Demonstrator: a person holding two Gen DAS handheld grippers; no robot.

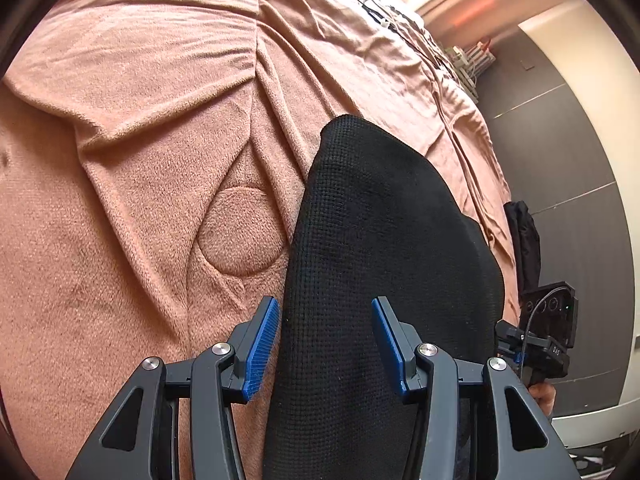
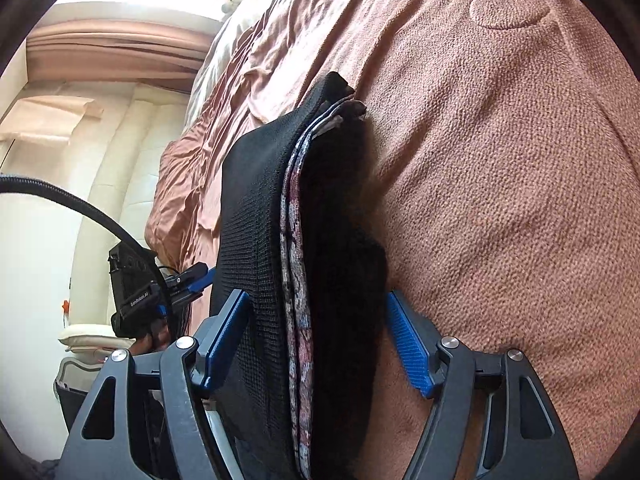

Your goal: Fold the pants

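Observation:
Black mesh pants (image 1: pixel 380 220) are folded into a thick stack on a pink fleece blanket (image 1: pixel 140 120). My left gripper (image 1: pixel 326 344) is shut on the near end of the stack, with cloth filling the gap between its blue pads. In the right wrist view the stack (image 2: pixel 256 208) shows edge-on, a patterned lining (image 2: pixel 294 216) between the black layers. My right gripper (image 2: pixel 316 336) straddles this end and is open. Its left pad (image 2: pixel 224 336) lies against the mesh and its right pad (image 2: pixel 408 344) stands off the cloth, beside the blanket (image 2: pixel 500 180).
The bed's edge runs close by, with dark grey floor (image 1: pixel 568 160) and a cream wall beyond. Each view shows the other gripper's body (image 1: pixel 548 332) (image 2: pixel 132 292) at that edge of the pants. A black cable (image 2: pixel 80 204) arcs past. Cords (image 1: pixel 400 20) lie far up the bed.

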